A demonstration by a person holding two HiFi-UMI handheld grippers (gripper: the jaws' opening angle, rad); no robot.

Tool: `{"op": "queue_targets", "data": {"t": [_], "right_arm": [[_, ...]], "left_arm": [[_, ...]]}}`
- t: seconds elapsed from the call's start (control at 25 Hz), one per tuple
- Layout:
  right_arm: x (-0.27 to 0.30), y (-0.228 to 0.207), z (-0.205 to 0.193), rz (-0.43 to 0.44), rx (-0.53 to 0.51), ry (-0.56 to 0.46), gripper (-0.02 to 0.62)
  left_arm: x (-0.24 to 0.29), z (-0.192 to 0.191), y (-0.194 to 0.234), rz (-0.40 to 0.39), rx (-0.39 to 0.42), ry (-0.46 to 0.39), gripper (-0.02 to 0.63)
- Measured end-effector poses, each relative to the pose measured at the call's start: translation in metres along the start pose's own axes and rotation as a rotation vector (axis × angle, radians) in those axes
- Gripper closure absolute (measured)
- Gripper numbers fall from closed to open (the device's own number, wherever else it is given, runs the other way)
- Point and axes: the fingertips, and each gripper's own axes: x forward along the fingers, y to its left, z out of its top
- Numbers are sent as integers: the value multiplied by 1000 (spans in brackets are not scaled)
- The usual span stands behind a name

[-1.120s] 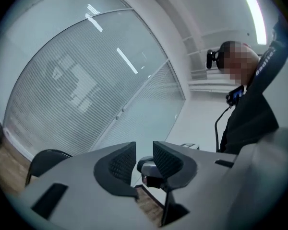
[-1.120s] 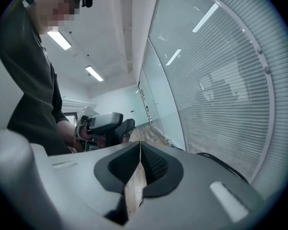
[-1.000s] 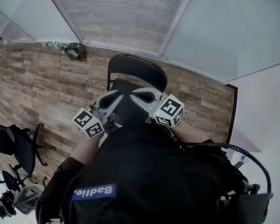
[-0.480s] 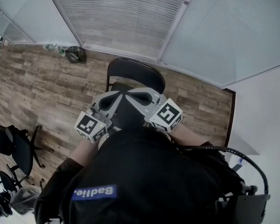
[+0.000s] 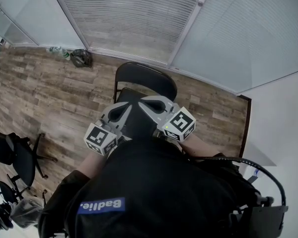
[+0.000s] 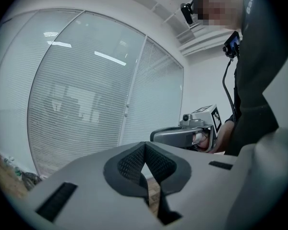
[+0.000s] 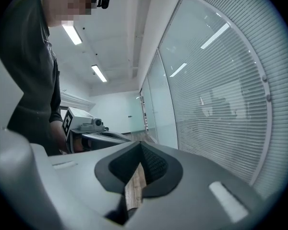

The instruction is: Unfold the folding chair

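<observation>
Wood floor (image 5: 49, 93), glass walls (image 5: 238, 33); chair (image 5: 145, 79) sits dead ahead, just past left tongs (image 6: 145, 152) and right tongs (image 7: 140, 152), equally near (both clenched, holding nothing).

left gripper (image 5: 122, 106) and right gripper (image 5: 148, 103) side by side ahead of torso, near level, tips converging, both jaws pressed together.
</observation>
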Motion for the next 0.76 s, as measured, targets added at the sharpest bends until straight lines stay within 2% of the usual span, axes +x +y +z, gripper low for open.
{"op": "queue_targets", "data": {"t": [0.76], "right_arm": [[-1, -3, -13, 28, 20, 52, 594]], "left_arm": [[4, -7, 3, 6, -18, 22, 601]]}}
